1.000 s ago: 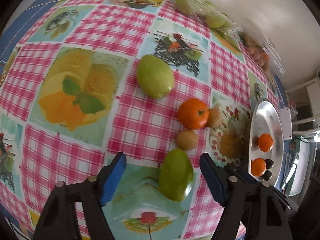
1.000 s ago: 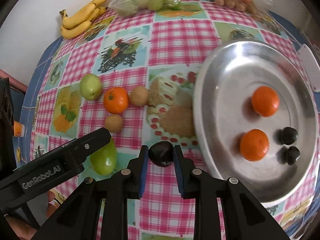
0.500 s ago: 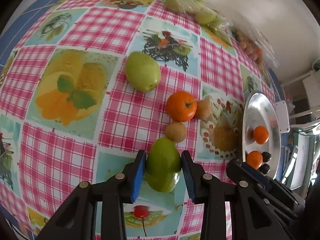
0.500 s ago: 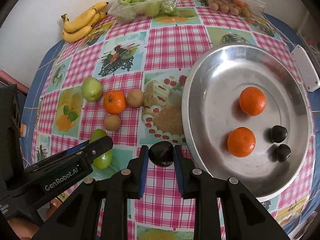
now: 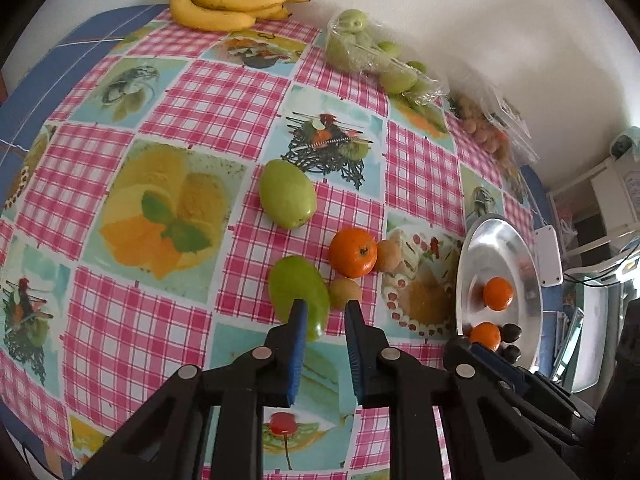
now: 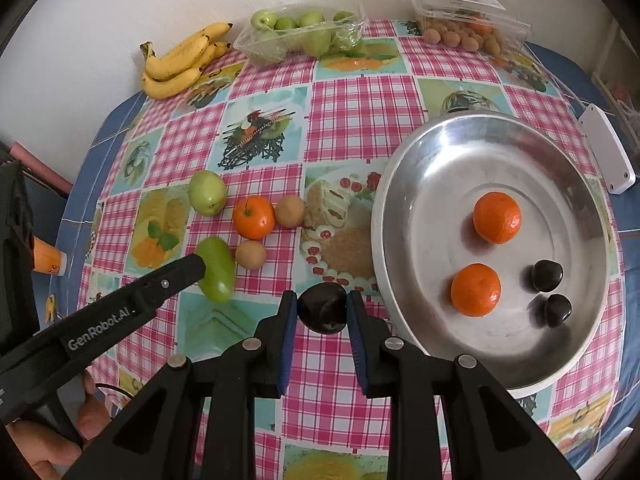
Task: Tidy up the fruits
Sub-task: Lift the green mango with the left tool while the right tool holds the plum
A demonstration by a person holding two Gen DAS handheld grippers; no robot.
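step: picking loose fruit for tray | left gripper (image 5: 325,306): jaws narrow, mango (image 5: 289,284) mostly outside left finger, on cloth, seemingly not held | right gripper (image 6: 322,299): clamped on plum (image 6: 322,311), just beside tray (image 6: 460,168) | next: carry plum right over rim, release by other plums; left must reopen, straddle mango.

A pink-and-white checked oilcloth tablecloth (image 6: 360,96) with pale turquoise picture squares covers the middle of the frame. At upper left lie yellow, brown-flecked bananas (image 6: 180,64). Left of centre sit two light green oval fruits (image 6: 207,193), a bright orange mandarin (image 6: 253,217) and tan-brown round fruits (image 6: 290,211). The shiny silver metal bowl (image 6: 440,152) at right holds two orange mandarins and two glossy black plums (image 6: 547,276).
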